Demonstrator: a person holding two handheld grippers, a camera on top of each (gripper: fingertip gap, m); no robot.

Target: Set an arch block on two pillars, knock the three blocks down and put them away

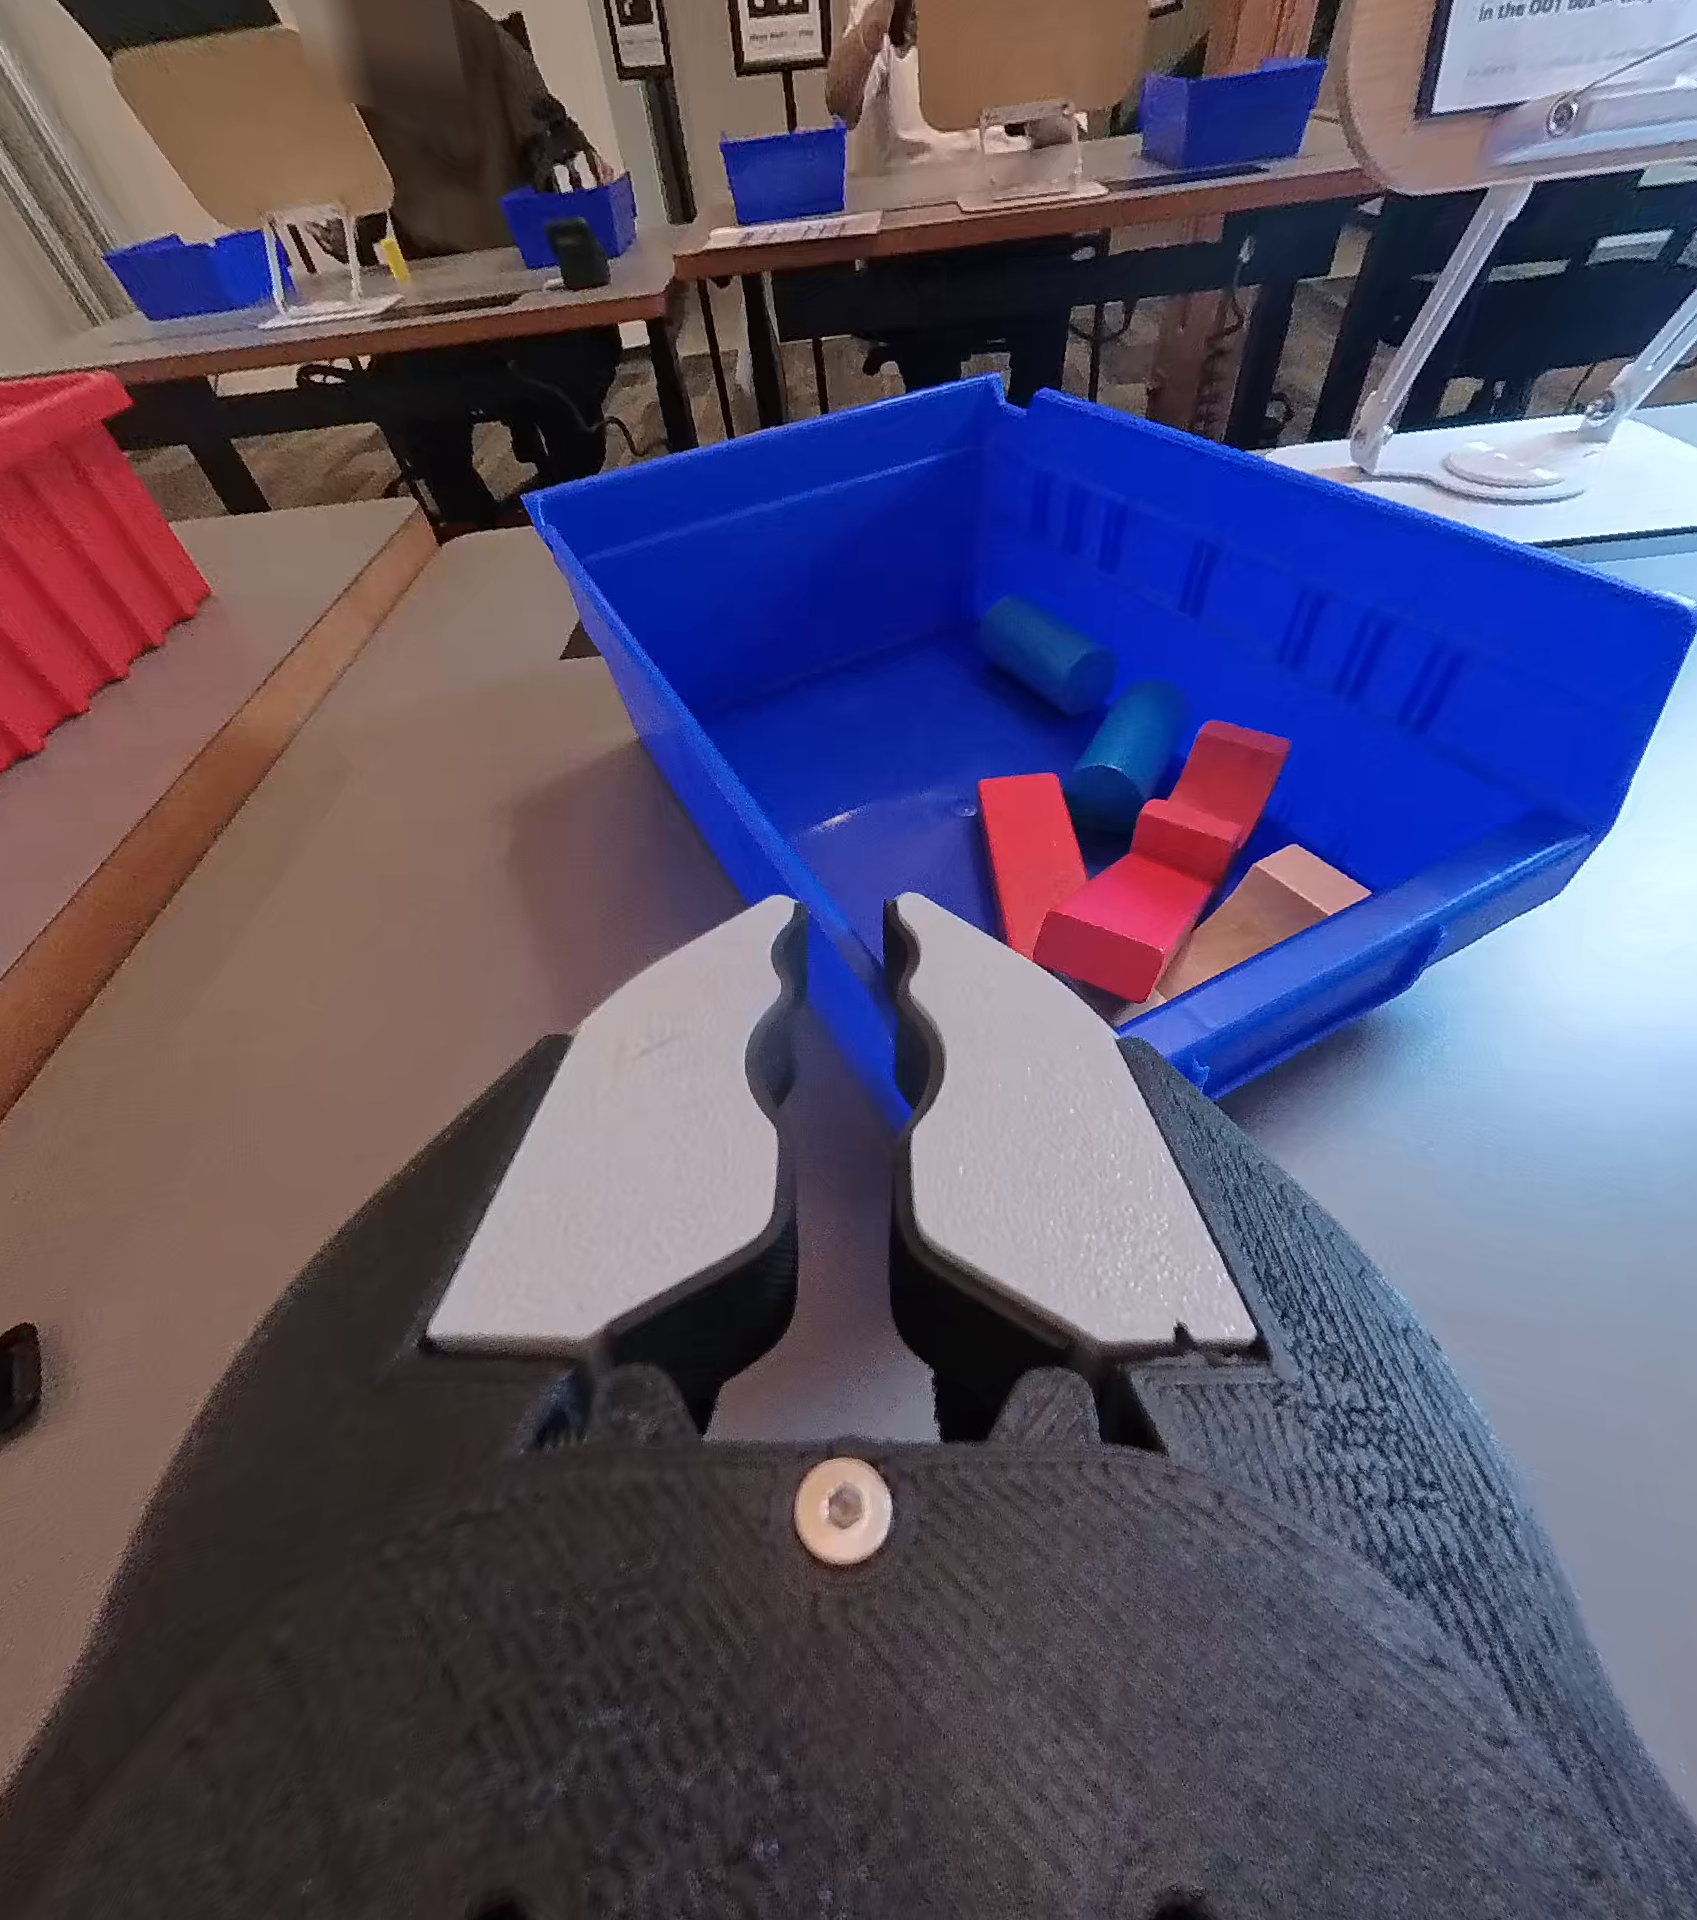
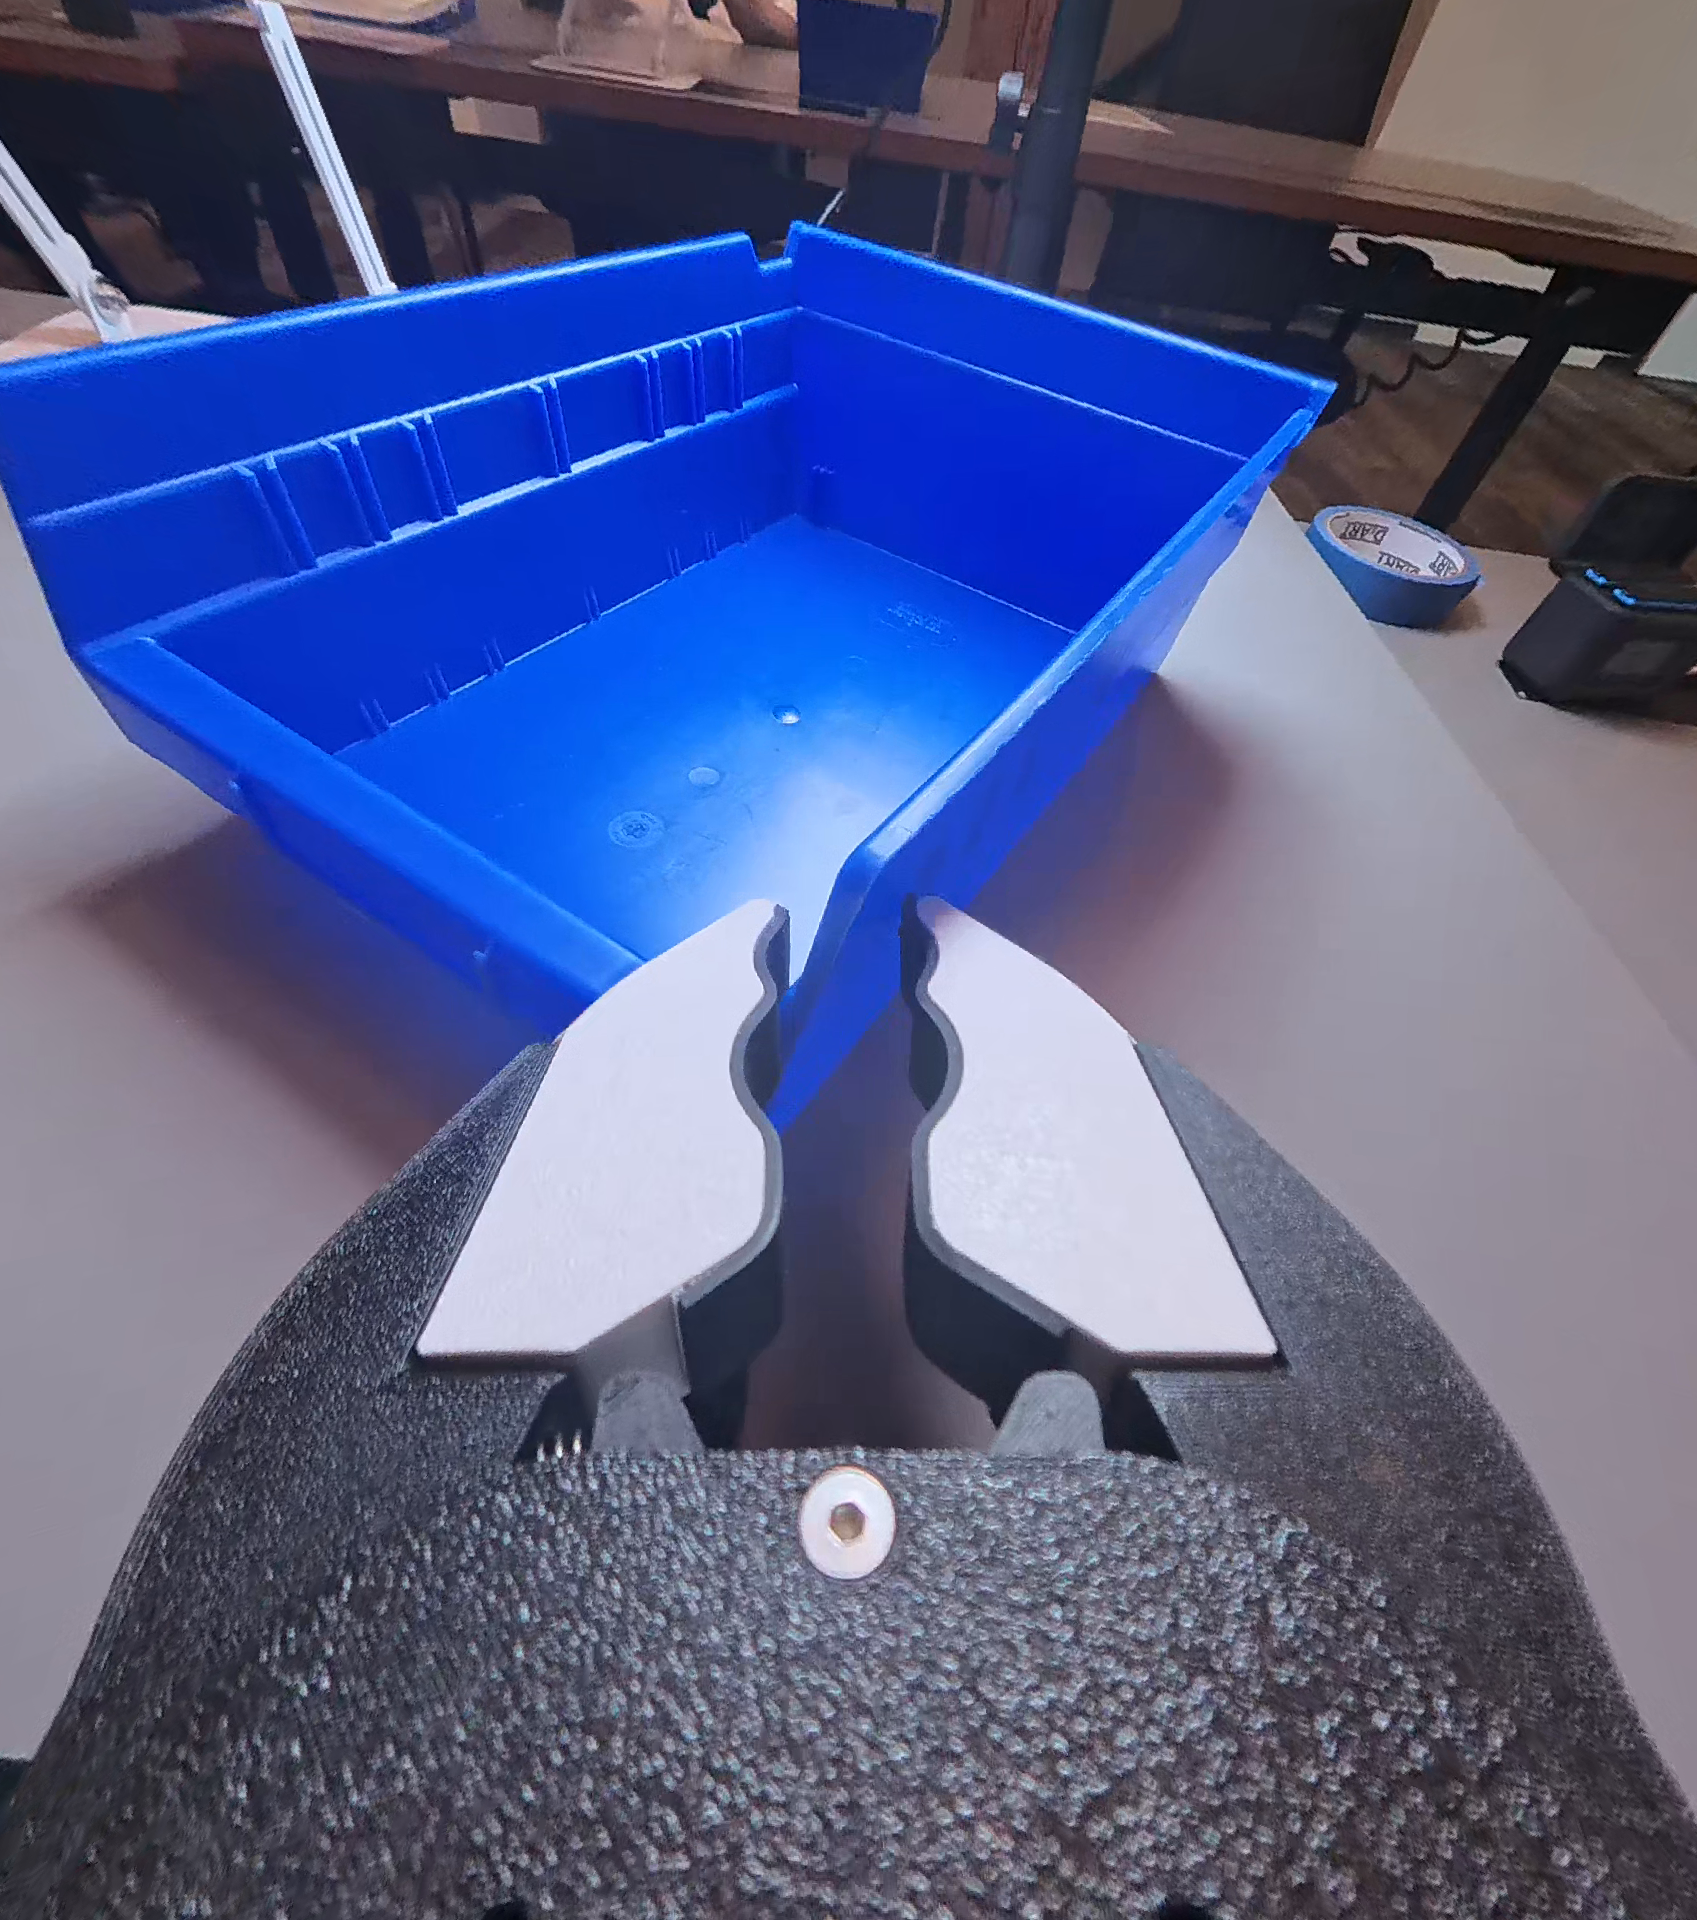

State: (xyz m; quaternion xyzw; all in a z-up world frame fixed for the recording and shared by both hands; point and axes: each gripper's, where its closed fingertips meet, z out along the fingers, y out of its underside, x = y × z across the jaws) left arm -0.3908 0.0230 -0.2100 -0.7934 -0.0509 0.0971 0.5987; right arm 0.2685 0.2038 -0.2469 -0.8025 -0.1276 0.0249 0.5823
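So the blocks, red arch (image 1: 1171,852) and two blue pillars (image 1: 1124,753) included, all lie in the left bin (image 1: 771,582), ahead-right of the empty, slightly parted left hand-held gripper (image 1: 842,914); the right hand-held gripper (image 2: 844,914), also parted and empty, faces an empty bin (image 2: 511,499).

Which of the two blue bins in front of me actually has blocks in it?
The blue bin in the left wrist view holds them: two blue cylinders, red blocks and a tan one. The blue bin in the right wrist view is empty, its floor bare.
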